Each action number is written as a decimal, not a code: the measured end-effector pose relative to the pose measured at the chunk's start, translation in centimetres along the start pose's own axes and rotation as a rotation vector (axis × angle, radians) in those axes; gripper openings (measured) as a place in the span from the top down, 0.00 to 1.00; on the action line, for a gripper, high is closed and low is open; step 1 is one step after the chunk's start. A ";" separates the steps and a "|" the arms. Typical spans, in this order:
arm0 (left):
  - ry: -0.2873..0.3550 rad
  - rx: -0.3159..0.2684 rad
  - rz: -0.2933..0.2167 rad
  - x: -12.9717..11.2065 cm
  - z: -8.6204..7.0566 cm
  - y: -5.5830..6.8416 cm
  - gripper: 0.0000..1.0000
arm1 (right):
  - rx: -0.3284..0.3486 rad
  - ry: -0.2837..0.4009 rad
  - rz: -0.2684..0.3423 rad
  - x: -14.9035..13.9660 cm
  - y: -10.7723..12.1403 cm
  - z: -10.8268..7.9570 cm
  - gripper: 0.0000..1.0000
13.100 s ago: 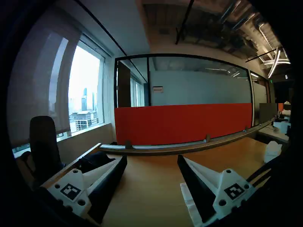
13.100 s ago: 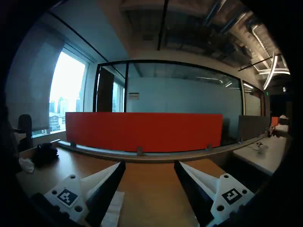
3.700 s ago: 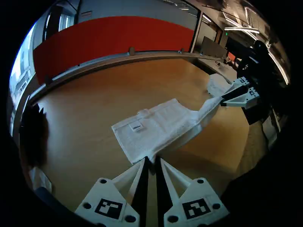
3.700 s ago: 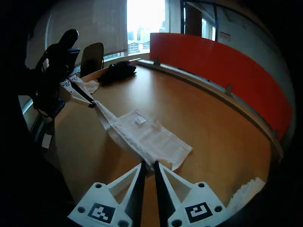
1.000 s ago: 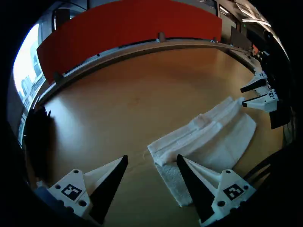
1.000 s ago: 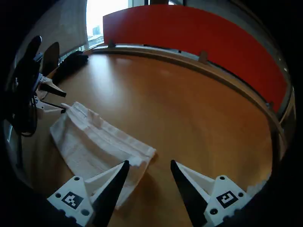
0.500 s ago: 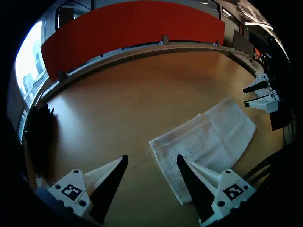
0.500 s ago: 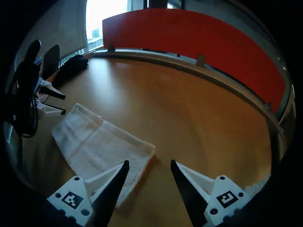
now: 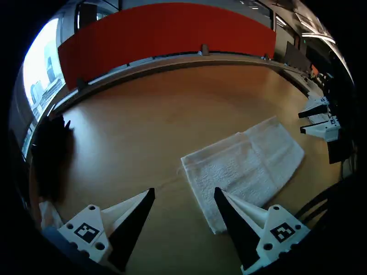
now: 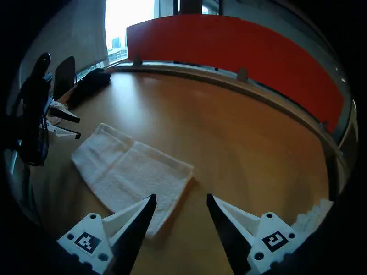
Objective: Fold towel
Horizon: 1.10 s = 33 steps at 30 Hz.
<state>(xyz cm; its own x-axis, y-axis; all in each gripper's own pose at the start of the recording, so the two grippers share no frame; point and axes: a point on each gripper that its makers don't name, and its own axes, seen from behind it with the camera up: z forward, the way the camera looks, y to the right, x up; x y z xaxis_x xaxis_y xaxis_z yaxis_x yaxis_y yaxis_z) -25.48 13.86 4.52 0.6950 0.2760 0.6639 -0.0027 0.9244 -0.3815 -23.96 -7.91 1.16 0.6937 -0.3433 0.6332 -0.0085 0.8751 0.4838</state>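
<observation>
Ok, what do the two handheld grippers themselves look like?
The left gripper and right gripper match: two white plastic wedge fingers tapering to points, black inner faces, round screw holes, and a square black-and-white tag on each finger base.

Wooden table [image 9: 151, 114] with folded white towel [image 9: 243, 160] and dark bag [image 10: 93, 79].

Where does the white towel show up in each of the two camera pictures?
Left gripper view: towel lies right of centre, on the wooden table.
Right gripper view: towel lies left of centre, low.
Shared landmark: the red partition along the table's far edge.
</observation>
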 end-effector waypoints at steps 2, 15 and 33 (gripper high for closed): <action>0.002 0.003 -0.007 -0.3 -0.3 0.0 0.04 | 0.002 0.001 0.004 -0.3 -0.2 -0.3 0.16; 0.033 0.058 -0.069 -2.1 -3.0 -0.5 0.04 | 0.032 0.004 0.001 -1.3 -1.3 -0.8 0.16; 0.061 0.108 -0.159 -5.5 -6.2 -0.9 0.04 | 0.104 -0.035 -0.076 -3.2 -2.8 -1.1 0.16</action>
<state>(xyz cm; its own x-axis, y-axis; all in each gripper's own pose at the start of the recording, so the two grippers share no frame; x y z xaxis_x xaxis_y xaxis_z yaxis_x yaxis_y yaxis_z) -24.82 9.88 -2.78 0.7351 0.1107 0.6689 0.0358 0.9789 -0.2013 -25.36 -8.86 -2.92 0.6699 -0.4205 0.6119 -0.0329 0.8065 0.5903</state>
